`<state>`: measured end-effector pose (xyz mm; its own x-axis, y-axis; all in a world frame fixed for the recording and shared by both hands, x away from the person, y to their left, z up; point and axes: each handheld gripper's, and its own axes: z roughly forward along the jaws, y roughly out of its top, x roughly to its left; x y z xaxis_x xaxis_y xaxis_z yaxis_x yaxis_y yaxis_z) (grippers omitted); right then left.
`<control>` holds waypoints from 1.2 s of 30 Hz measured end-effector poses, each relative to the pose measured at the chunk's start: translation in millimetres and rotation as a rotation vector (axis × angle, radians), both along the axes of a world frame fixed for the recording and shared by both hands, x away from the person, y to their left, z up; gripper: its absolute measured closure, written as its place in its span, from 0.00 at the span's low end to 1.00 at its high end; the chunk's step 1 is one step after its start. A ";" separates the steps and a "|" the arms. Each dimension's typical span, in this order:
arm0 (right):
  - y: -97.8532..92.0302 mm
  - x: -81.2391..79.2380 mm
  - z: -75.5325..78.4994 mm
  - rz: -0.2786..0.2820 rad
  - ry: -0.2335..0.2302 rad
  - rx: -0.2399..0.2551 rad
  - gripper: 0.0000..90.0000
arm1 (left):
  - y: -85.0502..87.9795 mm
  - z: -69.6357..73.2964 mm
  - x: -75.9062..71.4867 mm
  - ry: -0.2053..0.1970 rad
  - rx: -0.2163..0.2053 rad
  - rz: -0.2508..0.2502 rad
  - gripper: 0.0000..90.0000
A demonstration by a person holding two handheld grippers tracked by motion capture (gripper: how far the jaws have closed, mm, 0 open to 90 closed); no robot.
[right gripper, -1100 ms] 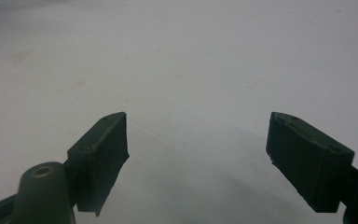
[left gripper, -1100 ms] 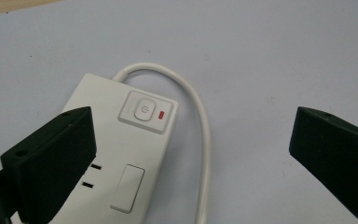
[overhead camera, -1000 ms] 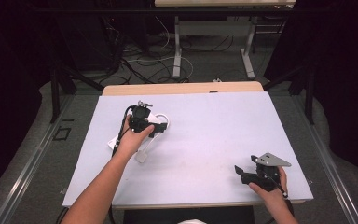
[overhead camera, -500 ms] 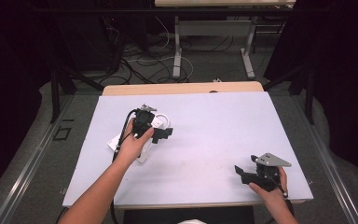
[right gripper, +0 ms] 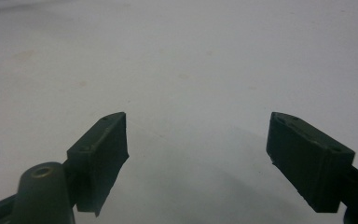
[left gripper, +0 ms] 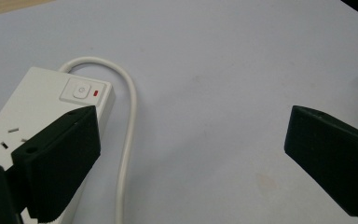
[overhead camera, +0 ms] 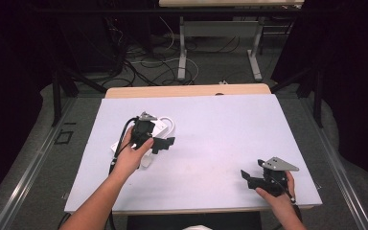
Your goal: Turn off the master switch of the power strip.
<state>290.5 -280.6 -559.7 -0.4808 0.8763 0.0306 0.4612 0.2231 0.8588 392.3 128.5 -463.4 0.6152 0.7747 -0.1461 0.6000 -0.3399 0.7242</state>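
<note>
Black jaws of the left gripper (left gripper: 191,154) are spread wide with nothing between them, and a white power strip (left gripper: 42,107) is seen under and just beyond its left jaw, its white cord (left gripper: 129,130) looped past the jaw's inner side, which suggests the gripper is being held over the strip's switch end to approach it. On the strip a power symbol is marked on the switch (left gripper: 80,90) beside a small red indicator, and no brand or other writing can be read. Well apart, the right gripper (right gripper: 196,158) is likewise held wide and empty, low over the bare white table (overhead camera: 220,124), apparently parked.
</note>
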 end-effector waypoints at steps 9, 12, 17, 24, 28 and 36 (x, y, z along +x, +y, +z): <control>-1.2 0.3 0.1 0.001 -0.002 -0.001 0.22 | 13.9 -0.2 -17.9 -0.001 -0.011 0.001 0.05; -0.8 0.2 0.1 0.001 -0.001 0.000 0.22 | 19.4 0.0 -23.1 -0.006 -0.006 0.010 0.05; -0.9 0.7 0.1 0.007 -0.007 -0.003 0.22 | 28.5 -0.9 -31.6 -0.016 -0.017 0.029 0.06; -1.3 0.5 0.3 0.004 -0.005 -0.003 0.22 | 42.7 -5.5 -42.6 -0.016 -0.016 0.064 0.06; -1.0 -0.4 0.6 -0.004 0.002 0.007 0.22 | 53.3 -9.7 -48.4 -0.010 -0.022 0.087 0.06; -1.1 0.4 0.4 0.002 -0.004 -0.003 0.22 | 73.5 -25.7 -57.9 0.000 -0.047 0.150 0.07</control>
